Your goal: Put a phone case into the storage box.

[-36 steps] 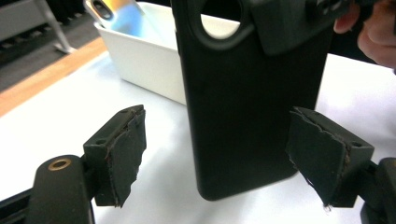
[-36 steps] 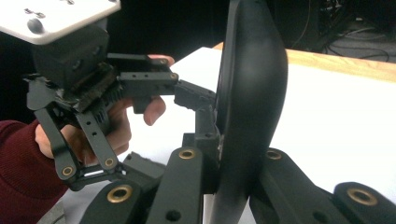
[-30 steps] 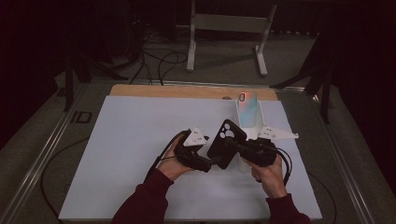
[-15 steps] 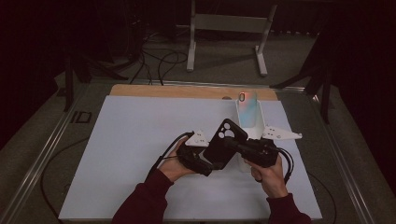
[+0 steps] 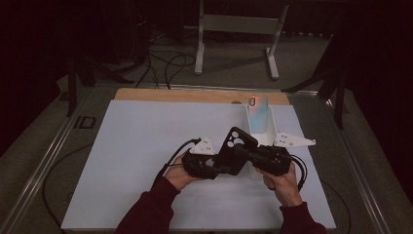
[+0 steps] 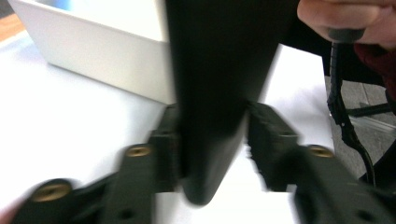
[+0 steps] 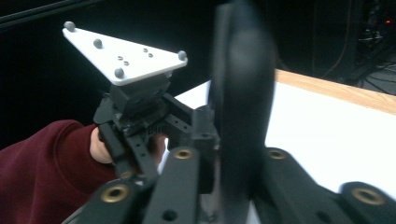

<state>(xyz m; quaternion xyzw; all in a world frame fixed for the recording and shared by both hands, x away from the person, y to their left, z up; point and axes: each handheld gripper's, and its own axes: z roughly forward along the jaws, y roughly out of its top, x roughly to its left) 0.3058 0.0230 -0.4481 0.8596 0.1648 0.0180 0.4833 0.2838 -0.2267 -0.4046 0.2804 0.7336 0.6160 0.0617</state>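
- A black phone case (image 5: 237, 151) is being held above the white table sheet (image 5: 136, 161), tilted, between the two grippers near the front edge of the table.
- The left gripper (image 5: 209, 168) is being gripped by the left hand (image 5: 179, 174); its jaws have just been closing. In the left gripper view the case (image 6: 215, 93) is standing between them, touching the left-hand pad (image 6: 169, 140), while a narrow gap is showing at the other pad; whether the grip is firm cannot be told.
- The right gripper (image 5: 246, 157) is being held by the right hand (image 5: 281, 179); its jaws have just been opening slightly. In the right gripper view the case edge (image 7: 243, 93) is sitting between the jaws, blurred, and contact cannot be told.
- The left gripper's grey three-cornered plate (image 7: 122, 55) is being seen in the right gripper view, above a dark red sleeve (image 7: 42, 172).
- Just behind the grippers, a white open box (image 5: 258, 127) is resting on the sheet, with a pale blue phone (image 5: 257, 112) propped inside.
- Farther off, a wooden strip (image 5: 195, 95) is bordering the sheet.
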